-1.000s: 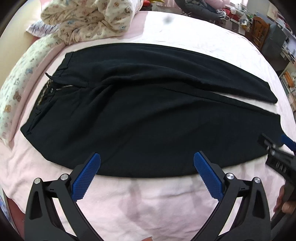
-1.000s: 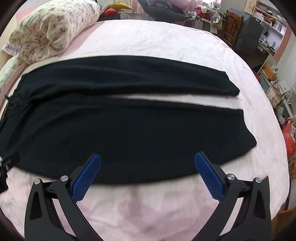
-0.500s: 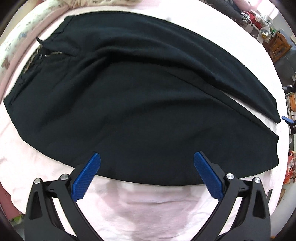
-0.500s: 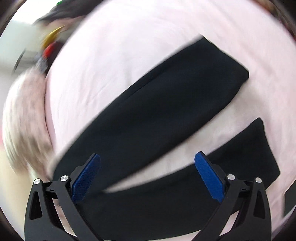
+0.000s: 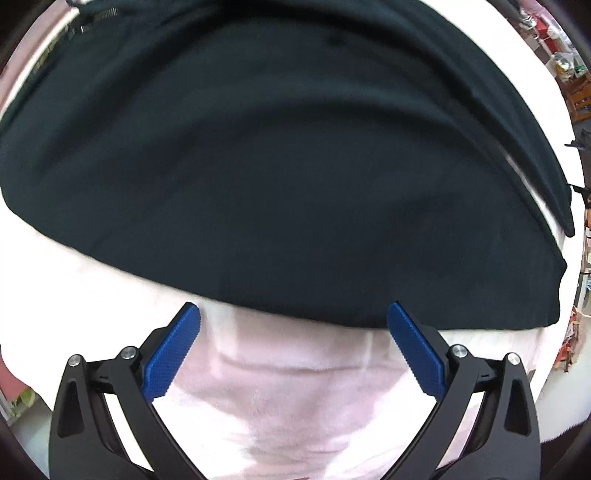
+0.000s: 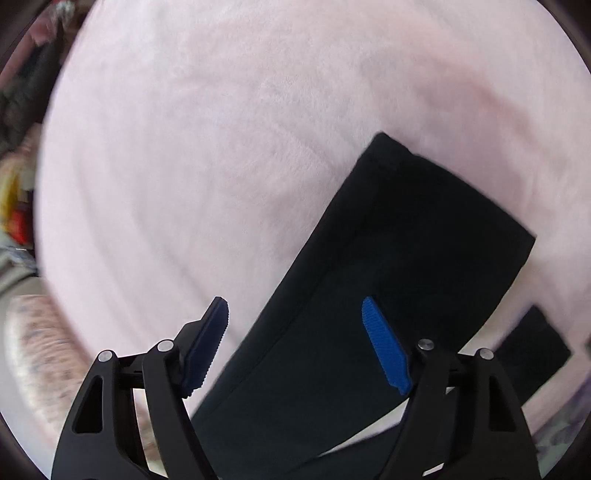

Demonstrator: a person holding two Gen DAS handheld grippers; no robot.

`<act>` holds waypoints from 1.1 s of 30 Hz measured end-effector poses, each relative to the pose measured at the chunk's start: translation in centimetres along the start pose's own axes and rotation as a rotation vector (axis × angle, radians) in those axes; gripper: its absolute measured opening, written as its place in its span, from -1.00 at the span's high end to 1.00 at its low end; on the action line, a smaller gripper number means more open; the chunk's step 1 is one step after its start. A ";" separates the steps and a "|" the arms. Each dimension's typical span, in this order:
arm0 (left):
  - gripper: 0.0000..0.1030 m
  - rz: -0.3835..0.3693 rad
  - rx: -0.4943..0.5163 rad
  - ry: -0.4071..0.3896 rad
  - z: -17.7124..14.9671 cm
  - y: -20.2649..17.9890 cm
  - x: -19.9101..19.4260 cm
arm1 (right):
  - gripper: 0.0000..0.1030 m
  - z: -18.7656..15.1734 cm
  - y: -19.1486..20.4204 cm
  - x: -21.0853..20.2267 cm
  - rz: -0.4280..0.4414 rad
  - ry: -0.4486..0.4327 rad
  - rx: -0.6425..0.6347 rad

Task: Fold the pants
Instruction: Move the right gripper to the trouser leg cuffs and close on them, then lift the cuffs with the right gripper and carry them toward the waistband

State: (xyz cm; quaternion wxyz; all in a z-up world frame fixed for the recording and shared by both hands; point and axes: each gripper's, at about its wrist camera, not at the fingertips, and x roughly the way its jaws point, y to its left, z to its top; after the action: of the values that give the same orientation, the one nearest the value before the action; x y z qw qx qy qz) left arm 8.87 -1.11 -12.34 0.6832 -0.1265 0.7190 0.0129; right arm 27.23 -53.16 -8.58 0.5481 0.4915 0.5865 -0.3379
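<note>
Black pants (image 5: 280, 155) lie spread flat on a pink bed cover (image 5: 295, 391), waist at the upper left with the zipper (image 5: 107, 13) showing. My left gripper (image 5: 293, 325) is open and empty, close over the near edge of the near leg. In the right wrist view, the far leg's cuff end (image 6: 417, 236) runs diagonally. My right gripper (image 6: 295, 332) is open and empty, with its fingers astride that leg's left edge. The near leg's cuff (image 6: 535, 350) peeks out at the lower right.
The pink bed cover (image 6: 221, 147) fills the view beyond the far leg. Room clutter (image 5: 569, 70) shows at the right past the bed's edge. A floral pillow or quilt (image 6: 33, 354) lies at the left, blurred.
My left gripper has dropped close to the near edge of the pants. My right gripper has swung over to the far leg's cuff end and come down over it, and its jaws have narrowed a little.
</note>
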 end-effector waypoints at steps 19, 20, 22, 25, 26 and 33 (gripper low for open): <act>-0.96 -0.100 -0.001 -0.034 1.2 0.5 -2.3 | 0.74 -3.9 3.8 2.9 -0.109 -0.050 -0.100; -0.96 -0.111 -0.005 -0.044 1.3 0.6 -2.7 | 0.76 -4.1 3.2 2.9 -0.085 -0.049 -0.101; -0.96 -0.122 -0.013 -0.059 1.6 0.7 -3.3 | 0.78 -4.8 2.2 2.5 -0.031 -0.047 -0.105; -0.96 -0.139 -0.040 -0.084 2.2 1.0 -3.4 | 0.79 -6.2 0.4 2.6 0.032 -0.044 -0.114; -0.96 -0.143 -0.060 -0.094 2.5 1.3 -3.6 | 0.79 -6.8 -0.2 2.4 0.060 -0.044 -0.119; -0.96 -0.148 -0.065 -0.135 1.4 2.2 -4.0 | 0.80 -9.4 -5.7 1.6 0.285 -0.105 -0.178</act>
State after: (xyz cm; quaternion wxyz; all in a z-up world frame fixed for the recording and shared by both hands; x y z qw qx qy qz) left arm 9.93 1.94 -8.83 0.7246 -0.2003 0.6594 -0.0057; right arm 19.05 -45.69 -9.32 0.6617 0.5008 0.5088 -0.2288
